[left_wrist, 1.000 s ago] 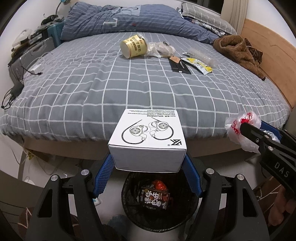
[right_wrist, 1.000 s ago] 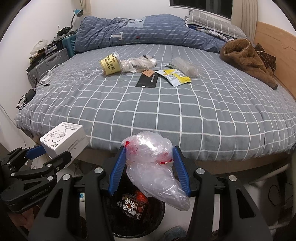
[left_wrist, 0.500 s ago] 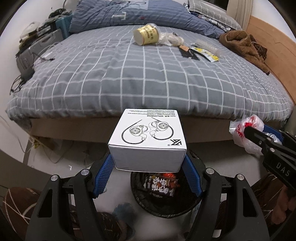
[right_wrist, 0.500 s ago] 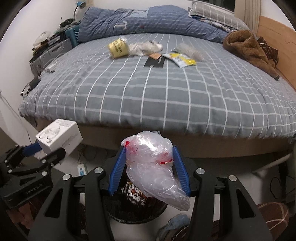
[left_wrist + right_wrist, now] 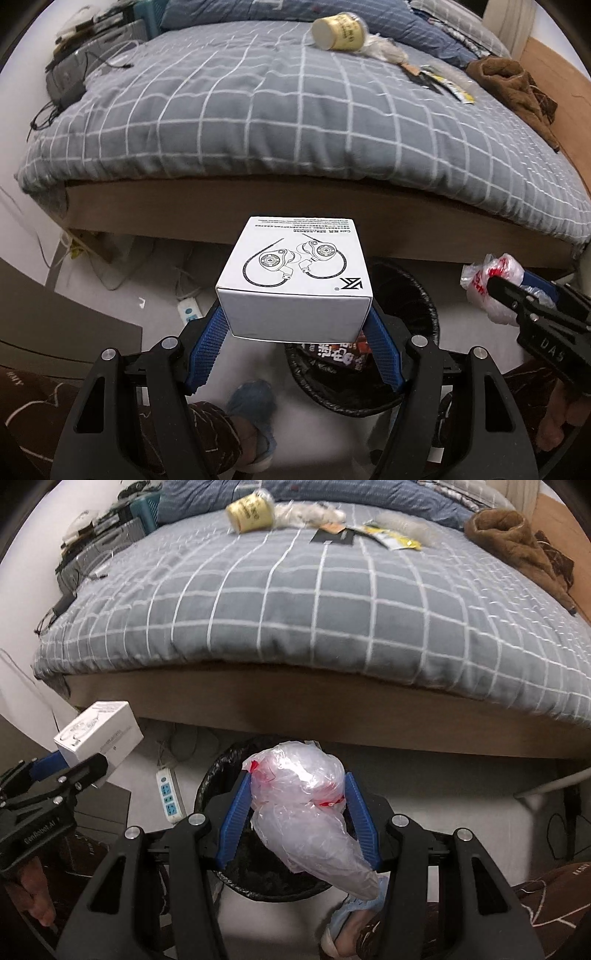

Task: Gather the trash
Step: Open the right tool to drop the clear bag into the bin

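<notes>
My left gripper (image 5: 295,325) is shut on a white earphone box (image 5: 295,275), held just left of and above a black-lined trash bin (image 5: 417,295) on the floor. My right gripper (image 5: 297,805) is shut on a crumpled clear plastic bag (image 5: 303,801) with red print, held directly over the bin (image 5: 214,779). The box (image 5: 98,734) and left gripper (image 5: 85,771) show at the left of the right wrist view; the bag (image 5: 491,277) shows at the right of the left wrist view. A yellow cup (image 5: 340,31), plastic wrap (image 5: 310,513) and wrappers (image 5: 391,537) lie on the bed.
The grey checked bed (image 5: 280,110) fills the upper view, its wooden base (image 5: 332,709) just behind the bin. A brown garment (image 5: 517,546) lies at the right. A power strip (image 5: 168,794) and cables lie on the floor left of the bin. Clutter stands at the far left.
Both grippers have dropped lower and tilted down toward the bin; the bed has slid up in both views. The bag now hangs over the bin opening. Both grips are unchanged.
</notes>
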Motion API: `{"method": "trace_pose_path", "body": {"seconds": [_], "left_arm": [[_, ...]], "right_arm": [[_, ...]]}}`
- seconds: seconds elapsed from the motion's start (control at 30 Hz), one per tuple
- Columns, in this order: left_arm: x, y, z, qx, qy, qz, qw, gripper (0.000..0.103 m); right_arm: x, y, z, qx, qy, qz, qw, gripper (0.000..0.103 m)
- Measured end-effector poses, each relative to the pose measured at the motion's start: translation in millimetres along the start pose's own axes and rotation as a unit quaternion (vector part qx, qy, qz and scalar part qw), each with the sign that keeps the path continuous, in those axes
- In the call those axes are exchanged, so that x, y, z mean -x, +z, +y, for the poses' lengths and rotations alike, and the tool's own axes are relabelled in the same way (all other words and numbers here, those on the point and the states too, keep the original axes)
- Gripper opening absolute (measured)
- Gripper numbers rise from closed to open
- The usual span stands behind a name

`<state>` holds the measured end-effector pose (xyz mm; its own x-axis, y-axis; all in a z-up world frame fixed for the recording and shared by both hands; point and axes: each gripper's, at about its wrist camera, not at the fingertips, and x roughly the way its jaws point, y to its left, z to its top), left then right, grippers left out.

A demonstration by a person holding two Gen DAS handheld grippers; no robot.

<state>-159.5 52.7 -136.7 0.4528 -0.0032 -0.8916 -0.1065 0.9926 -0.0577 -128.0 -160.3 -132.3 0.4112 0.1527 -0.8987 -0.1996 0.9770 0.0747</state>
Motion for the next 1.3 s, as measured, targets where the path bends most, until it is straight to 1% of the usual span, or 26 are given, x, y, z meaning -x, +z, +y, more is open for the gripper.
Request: {"method": "trace_pose_path", "body": {"seconds": [0.17,0.33,0.47,0.5,0.53,0.57,0.67,0.93,1.07,1.17,1.3], "left_arm": [[-11.1,-0.8,8.1,0.007,0.004,0.009,0.9999,0.069],[-17.0,-2.0,10.4,0.005,0.005,0.014,0.9999,0.069],[-23.1,-1.5,2.5,-0.003,-0.004,0.019,0.9998,0.069],[-25.2,-1.5,-1.2,-0.007,-0.005,0.021,0.9997,0.069],[-27.1,-1.3,-5.5,-0.012,-0.006,0.022,0.9997,0.069],[-29.4,-1.0,-10.7,-0.017,-0.008,0.024,0.9995,0.069],[-34.5,0.6,-23.9,-0.027,-0.016,0.03,0.9991,0.069],[-43.1,3.6,-66.4,-0.058,-0.035,0.041,0.9969,0.069],[-45.8,3.4,-85.5,-0.076,-0.044,0.046,0.9951,0.069],[-47.8,3.6,-103.6,-0.088,-0.05,0.048,0.9937,0.069],[-48.5,4.1,-119.4,-0.097,-0.057,0.048,0.9924,0.069]], "right_arm": [[-16.3,0.5,13.2,0.011,0.005,0.021,1.0,0.05],[-21.9,5.3,18.7,0.014,0.009,0.019,1.0,0.054],[-19.9,7.3,11.2,0.01,0.002,0.01,1.0,0.073],[-18.3,8.1,8.0,0.009,0.0,0.007,1.0,0.075],[-16.6,8.4,2.5,0.007,-0.003,0.002,1.0,0.081],[-14.4,8.9,-3.7,0.004,-0.007,-0.002,1.0,0.084],[-10.6,8.4,-21.0,-0.011,-0.018,-0.007,1.0,0.088],[2.8,6.2,-64.8,-0.043,-0.054,-0.027,0.997,0.092],[8.6,7.0,-78.5,-0.049,-0.07,-0.036,0.996,0.093],[6.1,7.4,-88.7,-0.062,-0.077,-0.03,0.995,0.093],[6.8,10.3,-97.7,-0.07,-0.088,-0.035,0.993,0.093]]}}
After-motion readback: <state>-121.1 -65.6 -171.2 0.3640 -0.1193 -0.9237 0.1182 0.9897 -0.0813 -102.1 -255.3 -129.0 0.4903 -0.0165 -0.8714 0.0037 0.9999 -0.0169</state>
